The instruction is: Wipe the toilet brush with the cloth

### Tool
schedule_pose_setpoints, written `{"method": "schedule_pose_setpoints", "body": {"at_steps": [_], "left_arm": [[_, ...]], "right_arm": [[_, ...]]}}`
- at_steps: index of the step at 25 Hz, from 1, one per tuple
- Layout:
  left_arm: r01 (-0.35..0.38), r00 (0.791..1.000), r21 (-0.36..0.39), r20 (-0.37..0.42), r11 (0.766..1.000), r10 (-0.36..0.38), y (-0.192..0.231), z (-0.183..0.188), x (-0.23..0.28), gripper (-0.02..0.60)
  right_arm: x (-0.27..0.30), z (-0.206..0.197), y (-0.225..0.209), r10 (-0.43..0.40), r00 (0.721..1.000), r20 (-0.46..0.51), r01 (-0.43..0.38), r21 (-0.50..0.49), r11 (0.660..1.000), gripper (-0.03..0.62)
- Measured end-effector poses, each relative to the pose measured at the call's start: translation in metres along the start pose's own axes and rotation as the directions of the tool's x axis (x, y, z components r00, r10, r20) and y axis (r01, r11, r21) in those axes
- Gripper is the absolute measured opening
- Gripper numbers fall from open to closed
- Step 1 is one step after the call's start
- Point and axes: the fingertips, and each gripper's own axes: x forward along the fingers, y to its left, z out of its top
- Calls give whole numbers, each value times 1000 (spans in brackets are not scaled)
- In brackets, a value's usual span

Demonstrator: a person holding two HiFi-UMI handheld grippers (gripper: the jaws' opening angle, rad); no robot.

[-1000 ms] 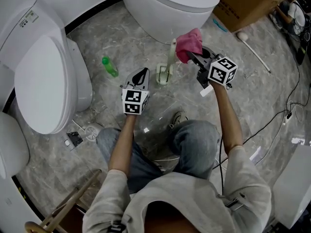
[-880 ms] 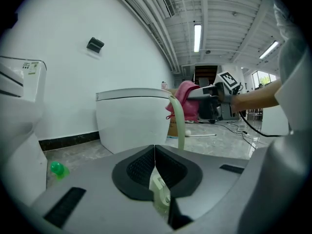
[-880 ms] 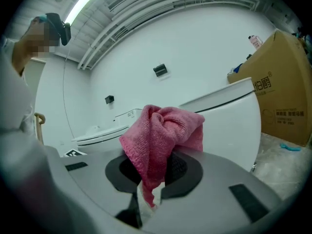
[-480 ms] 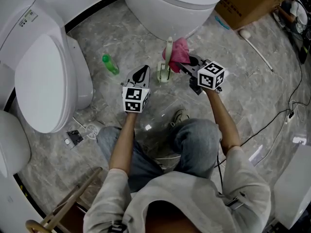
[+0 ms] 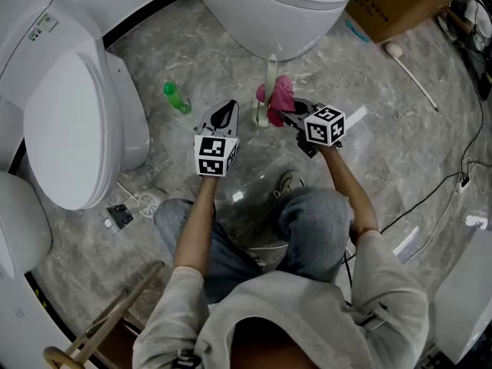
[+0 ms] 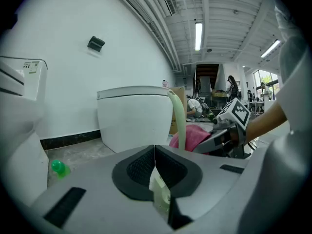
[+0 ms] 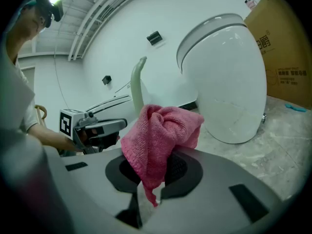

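Observation:
The pale toilet brush handle (image 5: 270,74) stands upright in its holder (image 5: 261,115) on the floor in front of the far toilet. My right gripper (image 5: 287,108) is shut on a pink cloth (image 5: 277,93), which lies against the handle's right side. In the right gripper view the cloth (image 7: 161,133) bulges from the jaws, with the handle (image 7: 137,84) just behind it. My left gripper (image 5: 224,114) is shut with nothing in it, a little left of the holder. From the left gripper view, the handle (image 6: 179,121) and cloth (image 6: 191,136) rise just beyond the shut jaws.
A white toilet (image 5: 69,121) stands at the left and another toilet bowl (image 5: 277,6) just behind the brush. A green bottle (image 5: 175,98) lies on the marble floor. A cardboard box (image 5: 392,2), a white long-handled tool (image 5: 411,71) and cables (image 5: 453,191) are at the right.
My right gripper has carried the pink cloth left and down the brush handle, closer to the holder. The left gripper has hardly moved.

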Motion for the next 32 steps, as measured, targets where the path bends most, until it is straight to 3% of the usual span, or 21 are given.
{"method": "schedule_pose_setpoints", "body": {"at_steps": [10, 18, 24, 32], "left_arm": [[-2, 1000, -1, -9, 1000, 2, 2, -5, 1, 21], [-1, 1000, -9, -7, 1000, 1, 1, -5, 1, 20], [4, 1000, -14, 1, 1000, -4, 0, -2, 0, 20], [4, 1000, -19, 15, 1000, -4, -4, 3, 0, 21]], "right_arm": [[19, -58, -13, -7, 992, -124, 14, 57, 998, 72], [4, -68, -29, -58, 988, -141, 70, 80, 994, 72], [-27, -35, -38, -103, 991, -86, 106, 41, 993, 72], [-50, 64, -22, -63, 994, 88, 68, -57, 996, 72]]}}
